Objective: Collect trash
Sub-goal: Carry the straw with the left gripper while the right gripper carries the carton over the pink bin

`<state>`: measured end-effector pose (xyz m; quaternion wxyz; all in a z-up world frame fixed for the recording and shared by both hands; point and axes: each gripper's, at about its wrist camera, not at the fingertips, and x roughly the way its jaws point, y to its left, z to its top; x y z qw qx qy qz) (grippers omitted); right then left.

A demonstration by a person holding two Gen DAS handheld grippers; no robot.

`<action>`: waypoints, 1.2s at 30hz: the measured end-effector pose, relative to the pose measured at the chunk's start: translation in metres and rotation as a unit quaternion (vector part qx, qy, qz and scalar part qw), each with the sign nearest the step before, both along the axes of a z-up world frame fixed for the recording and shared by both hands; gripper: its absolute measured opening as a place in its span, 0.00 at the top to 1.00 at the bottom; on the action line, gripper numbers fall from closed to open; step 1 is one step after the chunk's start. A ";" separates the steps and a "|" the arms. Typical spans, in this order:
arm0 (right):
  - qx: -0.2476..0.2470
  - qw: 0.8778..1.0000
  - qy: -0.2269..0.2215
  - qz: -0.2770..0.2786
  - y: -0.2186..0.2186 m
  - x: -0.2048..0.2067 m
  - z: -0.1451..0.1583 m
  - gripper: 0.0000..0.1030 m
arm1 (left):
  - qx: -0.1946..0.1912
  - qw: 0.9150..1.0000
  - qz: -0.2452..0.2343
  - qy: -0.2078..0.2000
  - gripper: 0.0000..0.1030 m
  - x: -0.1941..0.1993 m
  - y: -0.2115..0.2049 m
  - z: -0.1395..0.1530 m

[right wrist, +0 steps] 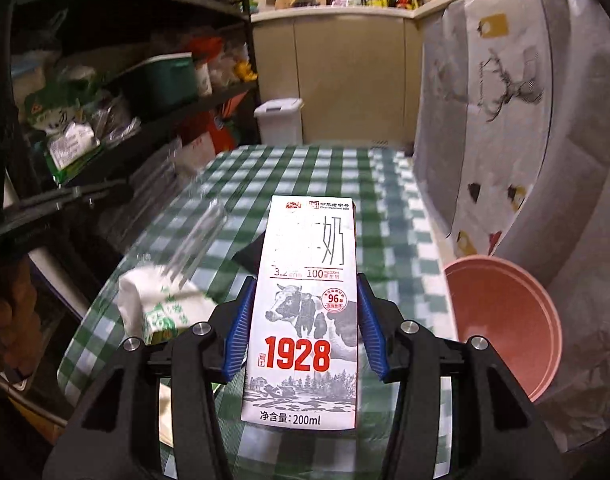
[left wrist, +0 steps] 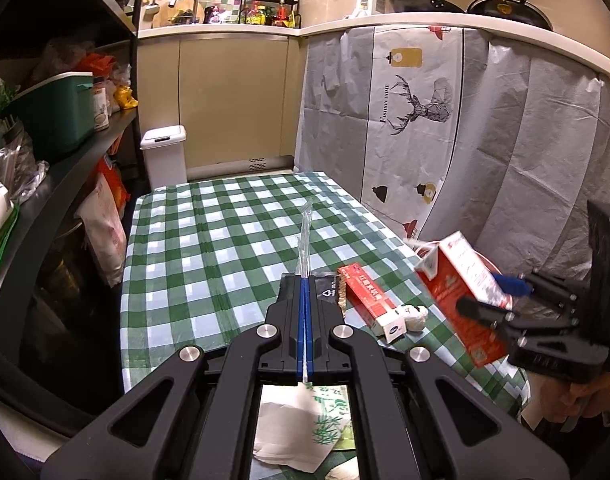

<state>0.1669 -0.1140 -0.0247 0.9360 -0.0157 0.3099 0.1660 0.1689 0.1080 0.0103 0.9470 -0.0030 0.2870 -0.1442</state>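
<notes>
My right gripper (right wrist: 305, 320) is shut on a red and white milk carton (right wrist: 305, 312), its blue pads (right wrist: 241, 320) pressing both sides. The carton hangs tilted above the table's right edge, seen from the side as the carton (left wrist: 461, 280) in the right gripper (left wrist: 493, 300). My left gripper (left wrist: 306, 280) is shut on a thin clear plastic wrapper (left wrist: 306, 236) that sticks out past its tips. On the green checked tablecloth (left wrist: 209, 240) lie a red and white box (left wrist: 369, 296), a crumpled white tissue (left wrist: 415, 314), a black packet (left wrist: 329, 292) and a white paper pack with green print (left wrist: 305, 432).
A white lidded bin (left wrist: 163, 156) stands on the floor beyond the table's far left corner. A pink bowl (right wrist: 501, 320) sits at the table's right edge. Dark shelves (left wrist: 65, 160) full of goods run along the left. A covered appliance (left wrist: 445, 120) stands on the right.
</notes>
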 end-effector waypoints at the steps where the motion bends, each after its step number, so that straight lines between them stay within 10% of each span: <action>1: -0.001 1.000 -0.005 -0.004 -0.002 0.000 0.004 0.53 | -0.001 1.000 -0.001 -0.001 1.00 0.000 -0.002 0.002; 19: -0.012 0.991 -0.091 -0.098 -0.122 0.019 0.087 0.53 | -0.014 0.999 -0.040 -0.014 1.00 0.014 -0.083 0.022; 36: -0.011 0.983 -0.061 -0.171 -0.209 0.032 0.053 0.52 | -0.015 0.995 -0.095 0.002 1.00 0.038 -0.180 0.011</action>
